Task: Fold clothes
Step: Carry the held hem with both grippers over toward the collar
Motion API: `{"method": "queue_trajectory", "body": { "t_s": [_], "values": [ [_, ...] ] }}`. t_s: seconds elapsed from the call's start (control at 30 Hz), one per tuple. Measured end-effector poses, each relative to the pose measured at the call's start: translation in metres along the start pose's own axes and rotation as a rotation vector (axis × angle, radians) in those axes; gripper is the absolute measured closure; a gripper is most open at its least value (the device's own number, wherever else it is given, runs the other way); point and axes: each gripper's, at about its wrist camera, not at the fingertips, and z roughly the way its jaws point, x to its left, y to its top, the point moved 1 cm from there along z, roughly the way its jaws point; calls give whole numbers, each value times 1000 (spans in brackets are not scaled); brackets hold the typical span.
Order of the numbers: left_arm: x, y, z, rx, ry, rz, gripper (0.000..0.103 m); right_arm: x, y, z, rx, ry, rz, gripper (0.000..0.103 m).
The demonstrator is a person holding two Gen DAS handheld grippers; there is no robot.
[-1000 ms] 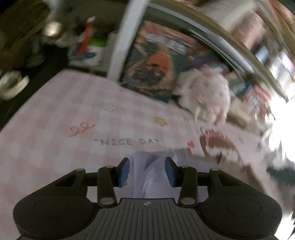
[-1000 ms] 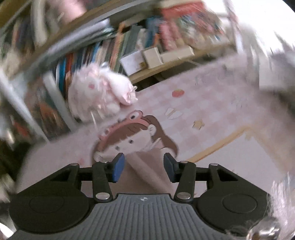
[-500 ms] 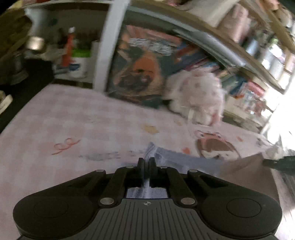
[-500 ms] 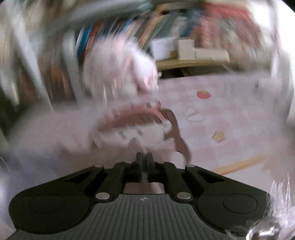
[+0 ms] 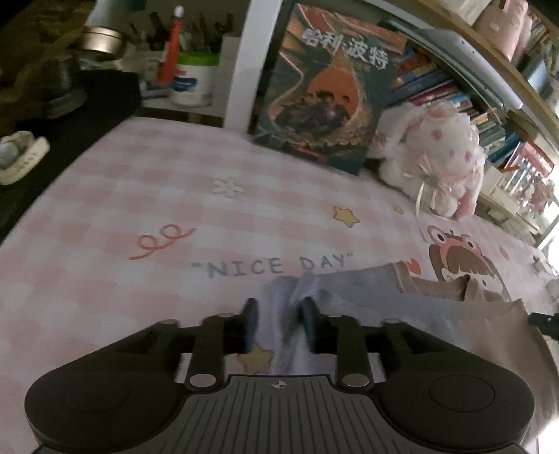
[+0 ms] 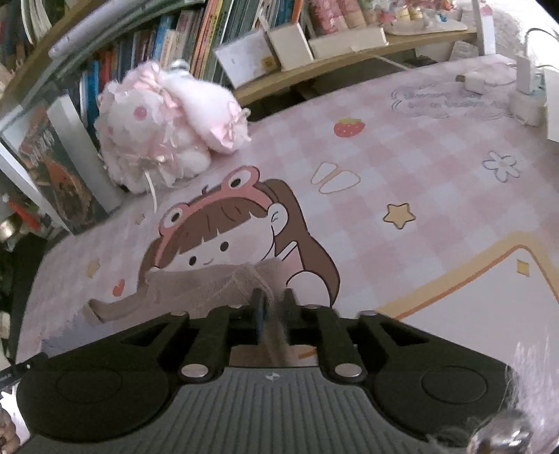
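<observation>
A garment lies on the pink checked table mat (image 5: 146, 195). Its left part is pale lavender (image 5: 353, 290) and its right part is beige (image 5: 489, 335). In the left wrist view my left gripper (image 5: 277, 323) stands open, its blue-padded fingers on either side of a raised lavender fold. In the right wrist view my right gripper (image 6: 272, 312) has its jaws a small gap apart, with a bunched beige fold (image 6: 209, 283) pinched between them. The beige cloth lies over the printed cartoon girl (image 6: 223, 230).
A pink plush toy (image 6: 164, 122) sits at the back of the mat against a bookshelf (image 6: 216, 31). A large illustrated book (image 5: 328, 90) leans upright behind it. White chargers (image 6: 524, 90) lie at the far right. Jars and bottles (image 5: 188, 70) stand at the far left.
Both grippers were open, then shut on the cloth and lifted it. Now the cloth is down on the mat, the left gripper has opened and the right jaws have loosened slightly.
</observation>
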Motion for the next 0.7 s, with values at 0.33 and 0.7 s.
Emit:
{"method": "queue_trajectory", "body": {
  "t_s": [0.33,0.7],
  "values": [
    [21,-33,-6,96,-214,-204,55,-7,-37,-25,98,20,-22,65],
    [37,-6,15,94,-148,-188,84,-2,-43,-10,107,131,188,87]
  ]
}}
